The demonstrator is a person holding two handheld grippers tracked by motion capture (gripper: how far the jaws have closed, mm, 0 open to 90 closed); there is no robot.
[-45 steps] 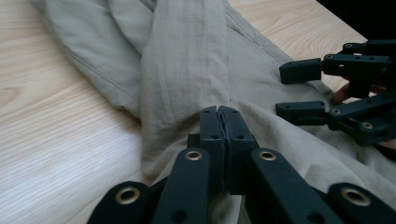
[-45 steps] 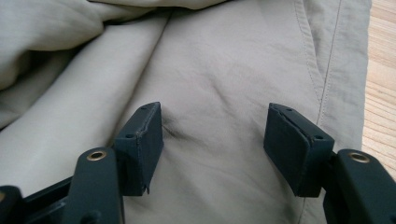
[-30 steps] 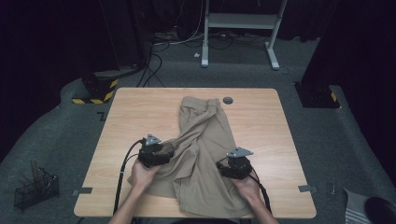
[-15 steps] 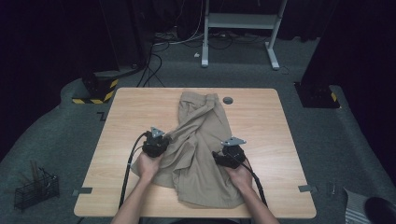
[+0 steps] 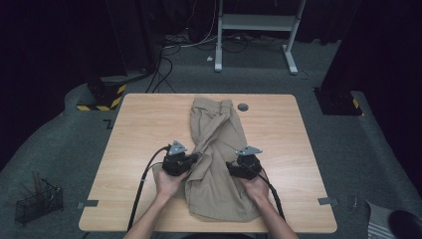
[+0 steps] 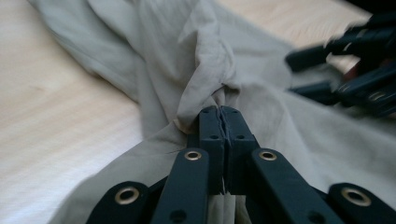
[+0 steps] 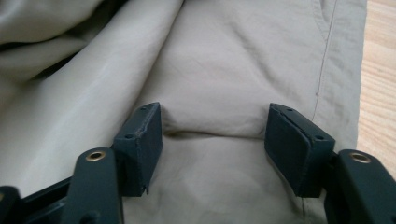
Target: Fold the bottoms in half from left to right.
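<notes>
The khaki trousers [image 5: 217,164] are lying twisted down the middle of the wooden table [image 5: 139,129], waistband end nearest the person. The left gripper [image 6: 219,122] is pinching a bunched fold of cloth, its jaws having just been closing on it. The right gripper [image 7: 212,135] is resting wide apart over flat fabric, gripping nothing. It should be biting a matching edge before any lifting, so the cloth is spreading evenly.
</notes>
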